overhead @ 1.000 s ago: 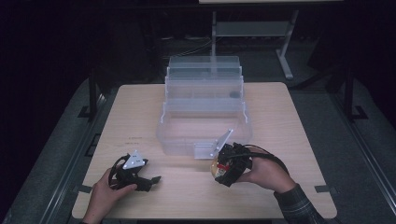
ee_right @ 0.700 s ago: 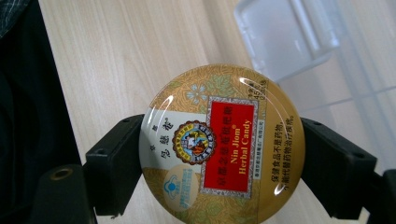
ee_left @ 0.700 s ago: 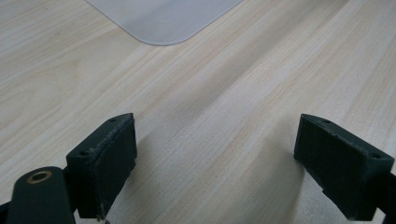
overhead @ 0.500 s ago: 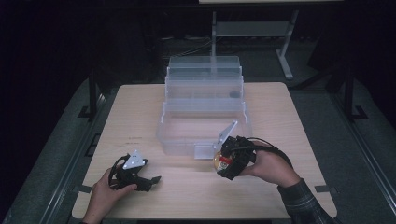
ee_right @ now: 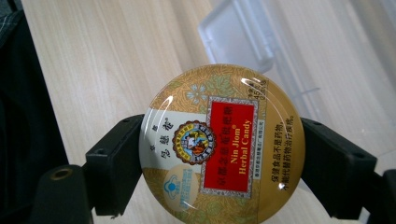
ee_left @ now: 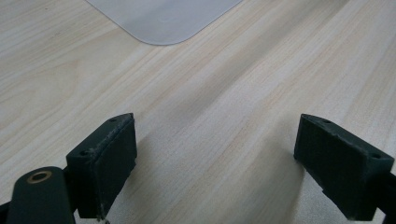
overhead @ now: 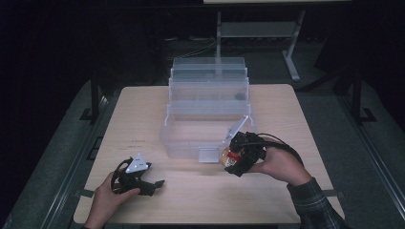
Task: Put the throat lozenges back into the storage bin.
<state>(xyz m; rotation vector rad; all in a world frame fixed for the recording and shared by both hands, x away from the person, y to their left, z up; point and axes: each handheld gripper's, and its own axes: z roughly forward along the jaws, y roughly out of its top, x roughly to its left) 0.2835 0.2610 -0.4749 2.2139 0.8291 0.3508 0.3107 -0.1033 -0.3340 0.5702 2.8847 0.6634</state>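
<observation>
Right gripper (ee_right: 219, 154): both black jaws clamped on the rim of a round gold candy tin (ee_right: 222, 144), one jaw on each side. Lid faces the right gripper camera, glossy, floral pattern. Red panel reads "Nin Jiom Herbal Candy" plus Chinese text; white band with more Chinese characters and a small round emblem beside it. Text runs up the frame, crosswise to the line between the jaws. In the high view the tin (overhead: 227, 156) sits at the gripper (overhead: 234, 160), just in front of the front wall of the clear plastic tiered organiser box (overhead: 210, 109), near its latch tab; right hand (overhead: 279, 164) behind.

Left gripper (ee_left: 215, 163): jaws wide apart, nothing between them, low over the light wood-grain table (ee_left: 210, 102). Rounded corner of the clear box (ee_left: 163, 18) ahead. High view: left gripper (overhead: 155, 183) at the near-left of the table (overhead: 296, 119), held by the left hand (overhead: 107, 198), well apart from the box.
</observation>
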